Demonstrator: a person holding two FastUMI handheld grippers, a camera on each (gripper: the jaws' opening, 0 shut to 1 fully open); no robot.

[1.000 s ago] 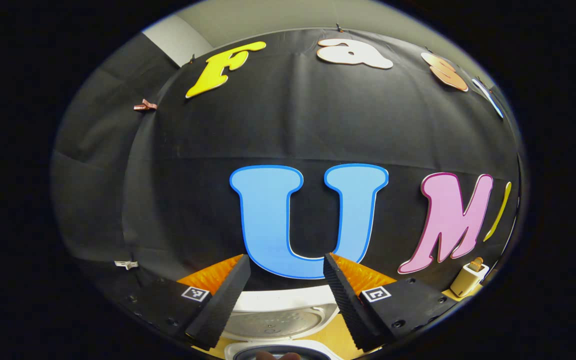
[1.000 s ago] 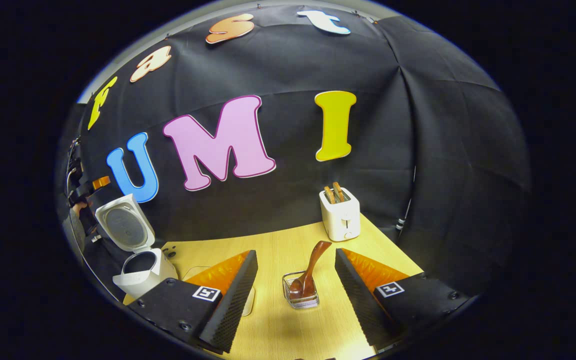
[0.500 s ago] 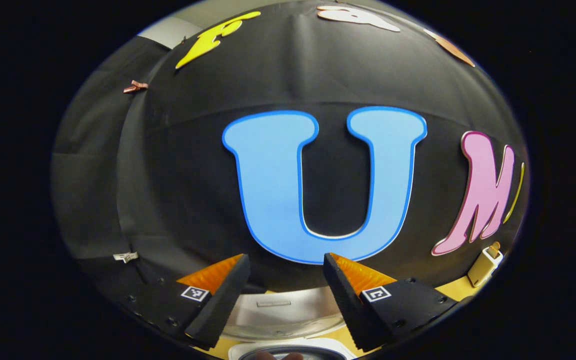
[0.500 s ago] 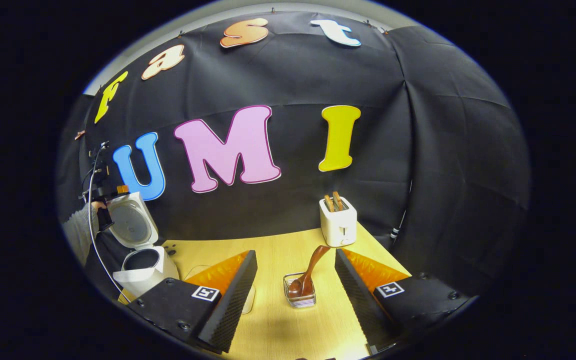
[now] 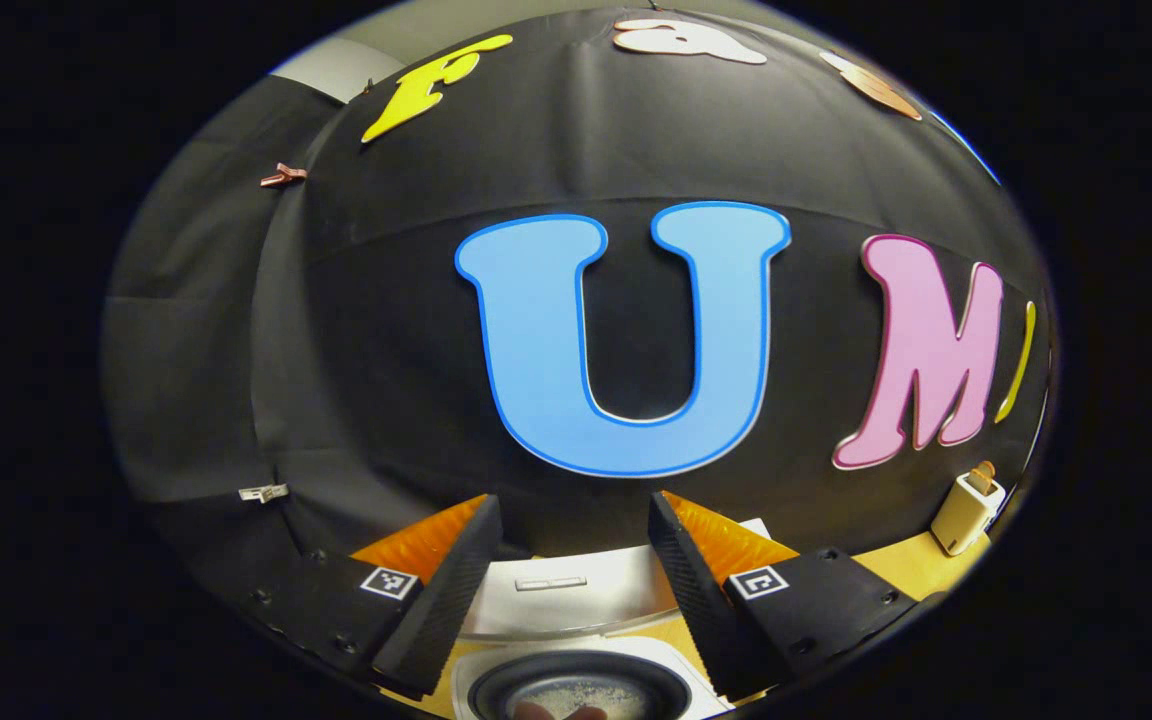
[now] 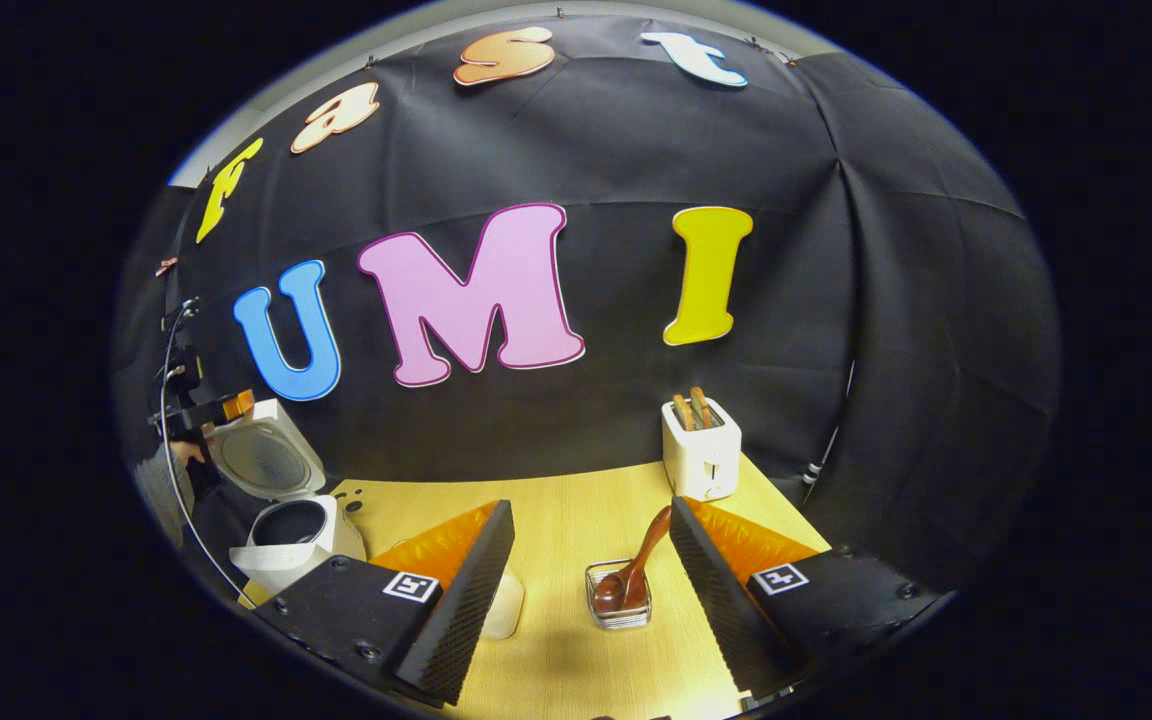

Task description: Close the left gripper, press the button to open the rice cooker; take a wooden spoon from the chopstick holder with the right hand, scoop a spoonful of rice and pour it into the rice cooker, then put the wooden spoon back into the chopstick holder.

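The white rice cooker (image 6: pixel 291 535) stands at the table's left with its lid (image 6: pixel 261 460) swung up. A person's hand holds my left gripper (image 6: pixel 201 410) just over that lid. In the left gripper view, my left gripper (image 5: pixel 571 510) is open above the raised lid (image 5: pixel 566 595), and the inner pot (image 5: pixel 576 690) gapes below. The wooden spoon (image 6: pixel 636 565) leans in a small clear chopstick holder (image 6: pixel 618 605) on the table. My right gripper (image 6: pixel 591 510) is open and empty, hovering above and short of the holder, which sits nearer its right finger.
A white toaster (image 6: pixel 701 450) with two slices stands at the back of the wooden table (image 6: pixel 566 500); it appears again as the toaster (image 5: pixel 966 510) at far right. A small white container (image 6: pixel 504 605) pokes out beside the right gripper's left finger. A cable hangs at the far left.
The left gripper pulled back and tilted down, so more of the open pot shows. The right gripper shifted slightly, and the spoon holder now sits further right between its fingers.
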